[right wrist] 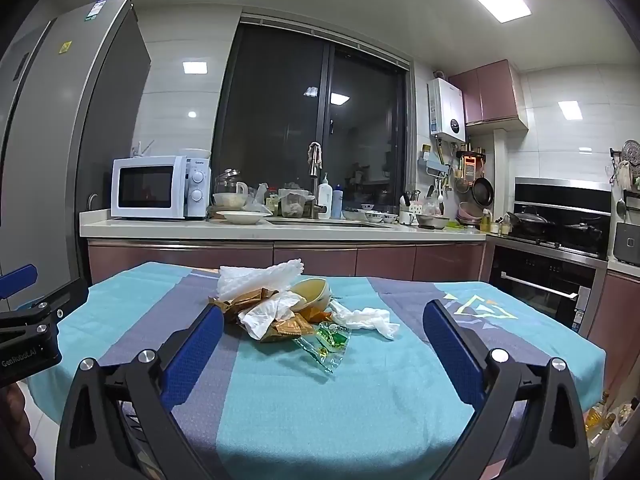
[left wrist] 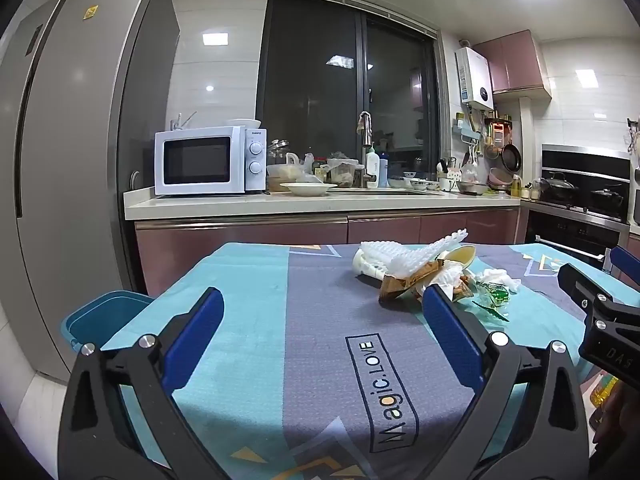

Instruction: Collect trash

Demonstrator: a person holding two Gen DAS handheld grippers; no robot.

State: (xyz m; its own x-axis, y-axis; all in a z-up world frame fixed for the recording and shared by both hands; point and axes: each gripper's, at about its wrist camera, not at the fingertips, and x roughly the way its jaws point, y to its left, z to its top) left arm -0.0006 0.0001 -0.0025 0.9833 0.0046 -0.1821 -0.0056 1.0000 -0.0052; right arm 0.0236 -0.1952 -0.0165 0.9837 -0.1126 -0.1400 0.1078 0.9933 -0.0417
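A pile of trash lies on the table: white foam netting [left wrist: 412,256] [right wrist: 256,278], brown wrappers [left wrist: 404,284] [right wrist: 286,326], crumpled white tissues [right wrist: 370,318] [left wrist: 500,278], a clear green-printed wrapper [right wrist: 326,342] [left wrist: 494,300] and a cream paper cup on its side [right wrist: 314,294] [left wrist: 464,254]. My left gripper [left wrist: 322,312] is open and empty, over the table left of the pile. My right gripper [right wrist: 324,328] is open and empty, its fingers either side of the pile, short of it.
The table [right wrist: 280,400] has a teal and grey cloth. A blue bin [left wrist: 102,318] stands by the table's left edge. A grey fridge [left wrist: 60,140] is on the left. The kitchen counter [left wrist: 320,204] with a microwave [left wrist: 208,160] runs behind.
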